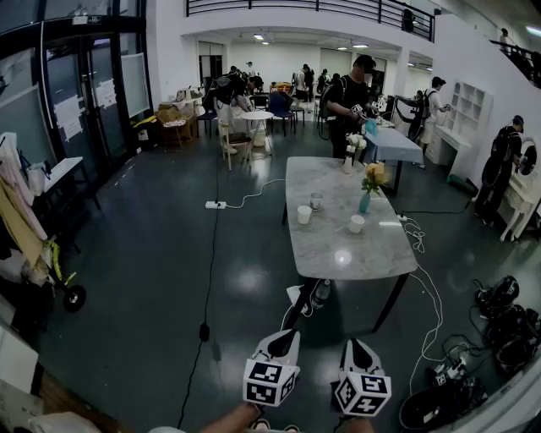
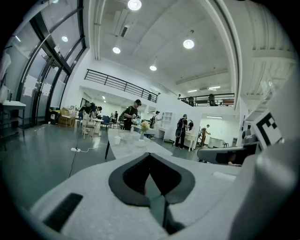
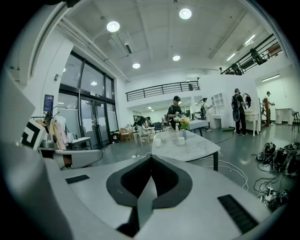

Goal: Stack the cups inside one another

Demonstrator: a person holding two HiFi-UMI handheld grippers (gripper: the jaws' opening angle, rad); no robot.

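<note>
Well short of the table (image 1: 372, 254), with left gripper (image 1: 293, 332) and right gripper (image 1: 351, 342) both closed and empty, we should step closer, open one wide, and lower the mid-table white cup (image 1: 357, 223) squarely into the left-edge cup (image 1: 304, 214).

head: steeply down | gripper views: forward, far | shared: table (image 1: 330, 237)

I see a big open work hall, more lab or studio than home. A balcony rail (image 1: 313, 7) rings an upper floor, tall glass doors (image 1: 84, 101) line one wall, and the grey floor (image 1: 152, 271) is bare and glossy. People (image 1: 348, 101) work at scattered tables (image 1: 372, 245), with white shelves (image 1: 467, 106) beyond. Cables (image 1: 427, 292) trail across the floor.
</note>
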